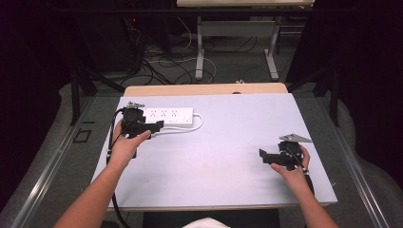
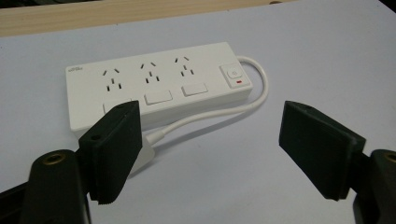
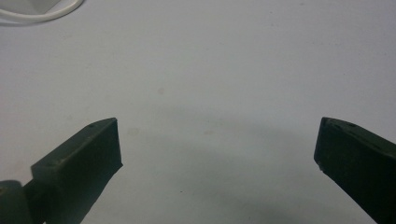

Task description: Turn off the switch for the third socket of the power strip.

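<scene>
A white power strip (image 1: pixel 169 115) (image 2: pixel 154 81) with three sockets, three white switches and a main button with a red light lies at the back left of the pale table. Its white cable (image 2: pixel 243 105) loops from the right end back toward the near side, where a white plug (image 2: pixel 148 147) lies partly hidden behind the left jaw. My left gripper (image 1: pixel 151 128) (image 2: pixel 210 149) hovers open just in front of the strip, jaws wide with nothing between them. My right gripper (image 1: pixel 263 156) (image 3: pixel 217 154) is open over bare table at the front right.
The pale blue-grey sheet (image 1: pixel 218 152) covers the table, with a wooden edge (image 1: pixel 204 89) at the back. Beyond stand a metal table frame (image 1: pixel 235 42) and floor cables (image 1: pixel 161 61). A loop of white cable (image 3: pixel 42 14) shows at the top left of the right gripper view.
</scene>
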`<state>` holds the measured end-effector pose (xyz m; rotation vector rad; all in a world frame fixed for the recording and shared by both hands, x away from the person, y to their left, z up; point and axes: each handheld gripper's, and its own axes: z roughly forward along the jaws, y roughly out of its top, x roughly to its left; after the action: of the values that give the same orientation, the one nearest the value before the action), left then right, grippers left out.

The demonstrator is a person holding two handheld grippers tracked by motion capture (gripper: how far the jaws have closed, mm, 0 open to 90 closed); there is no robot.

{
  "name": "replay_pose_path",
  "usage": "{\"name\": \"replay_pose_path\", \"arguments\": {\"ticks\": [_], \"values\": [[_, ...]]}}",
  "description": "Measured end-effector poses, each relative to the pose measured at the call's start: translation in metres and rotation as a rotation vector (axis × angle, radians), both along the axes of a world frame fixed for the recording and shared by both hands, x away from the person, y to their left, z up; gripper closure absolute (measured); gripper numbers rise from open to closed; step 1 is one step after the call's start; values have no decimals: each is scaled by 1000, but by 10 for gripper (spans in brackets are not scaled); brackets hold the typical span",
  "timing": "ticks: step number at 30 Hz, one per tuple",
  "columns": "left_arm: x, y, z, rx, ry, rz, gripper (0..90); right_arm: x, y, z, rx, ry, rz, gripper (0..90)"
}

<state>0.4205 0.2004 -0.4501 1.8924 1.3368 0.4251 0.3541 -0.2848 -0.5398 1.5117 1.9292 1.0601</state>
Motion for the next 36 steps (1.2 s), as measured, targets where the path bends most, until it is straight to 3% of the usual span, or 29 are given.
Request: {"name": "replay_pose_path", "arguments": {"ticks": [17, 21, 26, 36], "values": [[19, 4, 16, -30, 25, 36, 242, 1, 0, -1, 13, 11, -2, 6], [28, 4, 19, -26, 47, 42, 252, 1, 0, -2, 15, 13, -5, 7], [34, 3, 19, -33, 57, 53, 286, 1, 0, -2, 17, 15, -5, 8], [51, -1, 11, 1, 83, 71, 343, 1, -1, -2, 15, 14, -4, 10]]}}
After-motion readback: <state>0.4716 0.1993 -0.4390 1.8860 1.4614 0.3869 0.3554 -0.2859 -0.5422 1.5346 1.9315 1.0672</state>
